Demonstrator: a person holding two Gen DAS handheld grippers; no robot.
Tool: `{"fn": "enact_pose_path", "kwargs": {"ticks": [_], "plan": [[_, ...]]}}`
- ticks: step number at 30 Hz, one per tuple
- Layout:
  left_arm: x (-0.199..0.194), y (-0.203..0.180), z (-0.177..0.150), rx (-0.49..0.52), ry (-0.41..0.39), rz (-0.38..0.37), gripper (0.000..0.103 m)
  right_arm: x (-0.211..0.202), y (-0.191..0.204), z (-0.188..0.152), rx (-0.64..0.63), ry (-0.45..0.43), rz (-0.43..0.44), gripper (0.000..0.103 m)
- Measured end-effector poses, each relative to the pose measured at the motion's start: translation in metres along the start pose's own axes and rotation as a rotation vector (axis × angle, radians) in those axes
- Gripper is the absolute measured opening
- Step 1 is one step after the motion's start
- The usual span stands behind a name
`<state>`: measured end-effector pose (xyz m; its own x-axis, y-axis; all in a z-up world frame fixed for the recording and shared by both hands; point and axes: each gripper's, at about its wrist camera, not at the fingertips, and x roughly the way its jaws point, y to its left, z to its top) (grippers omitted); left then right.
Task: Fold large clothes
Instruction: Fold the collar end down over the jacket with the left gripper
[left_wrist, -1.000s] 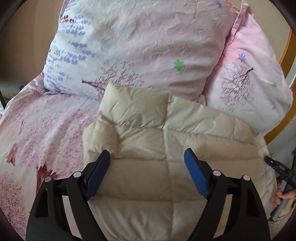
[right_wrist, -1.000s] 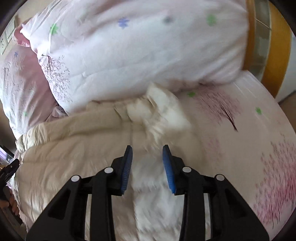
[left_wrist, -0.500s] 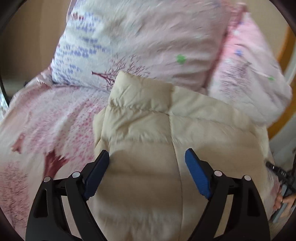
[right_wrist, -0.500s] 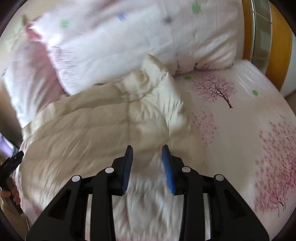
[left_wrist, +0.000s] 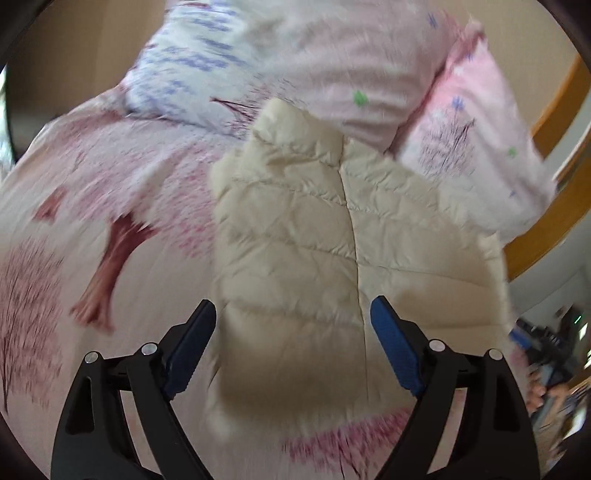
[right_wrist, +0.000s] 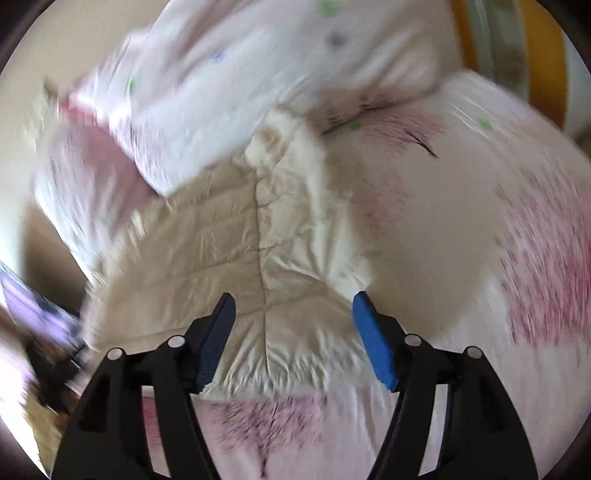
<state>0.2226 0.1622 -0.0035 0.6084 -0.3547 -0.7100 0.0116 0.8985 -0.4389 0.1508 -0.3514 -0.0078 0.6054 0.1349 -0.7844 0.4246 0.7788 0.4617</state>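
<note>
Cream quilted puffer jacket (left_wrist: 314, 236) lies folded on a pink bedsheet (left_wrist: 110, 192) printed with dark pink trees, its far end resting against two floral pillows (left_wrist: 332, 55) at the head of the bed. A stitched seam runs down the middle of the jacket toward the cameras.

From the left wrist view, the left gripper (left_wrist: 293, 347) hovers above the near part of the jacket with its blue-padded jaws spread wide; nothing is between the pads and they do not touch the fabric. A wooden bed frame (left_wrist: 554, 206) curves along the right edge.

From the right wrist view, the picture is blurred. The right gripper (right_wrist: 291, 339) also hangs over the jacket's near edge, and its jaws have just been opening; they now stand apart with the cloth below them, not pinched. The jacket (right_wrist: 229, 251) sits left of centre, with bare sheet (right_wrist: 480, 240) to its right.
</note>
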Motion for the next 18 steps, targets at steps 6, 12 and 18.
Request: {"fn": "enact_pose_path", "kwargs": {"ticks": [6, 12, 18], "plan": [[-0.026, 0.03, -0.042, -0.166, 0.065, -0.114, 0.086, -0.021, -0.048, -0.03, 0.282, 0.052, 0.102, 0.067], [-0.015, 0.011, -0.07, -0.215, 0.132, -0.179, 0.086, 0.005, -0.046, -0.044, 0.403, 0.115, 0.183, 0.067], [0.001, 0.003, -0.065, -0.309, 0.119, -0.208, 0.086, 0.017, -0.041, -0.043, 0.442, 0.094, 0.206, 0.073]]}}
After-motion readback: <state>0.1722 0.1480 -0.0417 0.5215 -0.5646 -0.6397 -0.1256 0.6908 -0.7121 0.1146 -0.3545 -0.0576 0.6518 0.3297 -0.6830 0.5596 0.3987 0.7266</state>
